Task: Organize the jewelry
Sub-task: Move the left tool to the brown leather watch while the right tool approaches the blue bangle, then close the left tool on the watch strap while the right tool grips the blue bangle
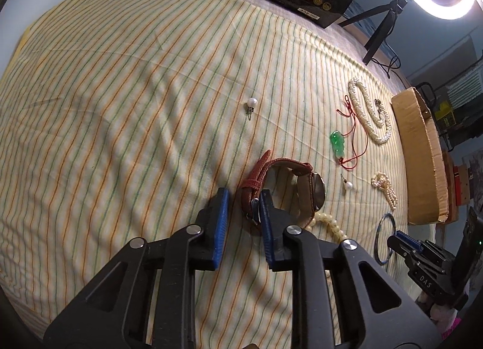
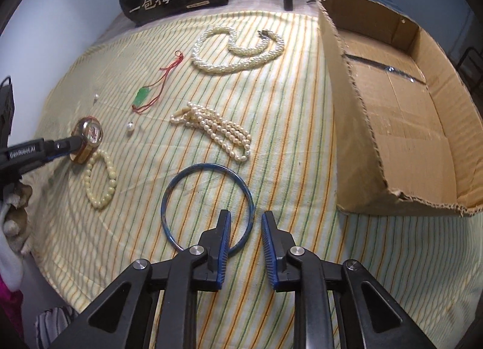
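2 grippers (image 1: 243, 208) (image 2: 246, 225); 1 watch (image 1: 302, 189); 1 bangle (image 2: 208, 207); 2 pearl earrings (image 1: 251, 103).

Matt striped cloth (image 2: 286, 138); glossy pearl beads (image 2: 238, 47); rough torn cardboard box (image 2: 341, 125); textured leather-look watch strap (image 1: 256, 180); glossy blue bangle (image 2: 208, 168).

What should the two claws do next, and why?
Probably close both a little more, then lift. The left claw straddles the watch strap, and the right claw straddles the blue bangle rim, but neither looks pinched yet. The empty cardboard box sits just right of the bangle, a likely place to put them.
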A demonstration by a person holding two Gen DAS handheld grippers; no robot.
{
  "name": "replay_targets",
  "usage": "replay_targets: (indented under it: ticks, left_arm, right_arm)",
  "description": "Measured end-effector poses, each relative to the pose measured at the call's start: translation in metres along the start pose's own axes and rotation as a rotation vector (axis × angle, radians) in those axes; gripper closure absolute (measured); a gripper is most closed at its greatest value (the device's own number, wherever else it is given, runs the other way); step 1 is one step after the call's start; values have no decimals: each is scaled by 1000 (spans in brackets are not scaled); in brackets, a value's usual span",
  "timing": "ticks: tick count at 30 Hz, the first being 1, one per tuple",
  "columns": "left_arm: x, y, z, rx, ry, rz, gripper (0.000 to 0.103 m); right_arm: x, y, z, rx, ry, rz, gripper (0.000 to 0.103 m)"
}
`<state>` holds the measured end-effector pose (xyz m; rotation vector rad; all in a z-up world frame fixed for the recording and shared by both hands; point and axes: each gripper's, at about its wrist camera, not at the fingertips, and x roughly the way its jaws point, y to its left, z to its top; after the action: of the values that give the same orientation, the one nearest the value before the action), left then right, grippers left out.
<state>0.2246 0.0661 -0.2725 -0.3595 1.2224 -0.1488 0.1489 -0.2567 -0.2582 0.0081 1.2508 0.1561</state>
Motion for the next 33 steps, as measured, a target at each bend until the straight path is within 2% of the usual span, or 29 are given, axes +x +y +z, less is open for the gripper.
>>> replay_targets:
  ticks: [5, 10, 22, 29, 33]
  left_arm:
    - [4, -4, 1, 19, -10, 26, 92]
    - [5, -9, 0, 34, -24, 49, 95]
    - [-18, -17, -13, 65, -76, 64, 97]
    - [-42, -24, -23, 86, -124, 69, 97]
    - [-57, -32, -28, 104, -148, 63, 97]
  right_arm:
    - [2, 3, 1, -14, -6, -1, 98]
    - [-1, 3, 2, -17, -12, 13, 101]
    - [-30, 15, -3, -55, -89, 27, 102]
    - [-54, 24, -5, -91, -148, 7, 102]
    - [-73, 25, -8, -87, -185, 25, 102]
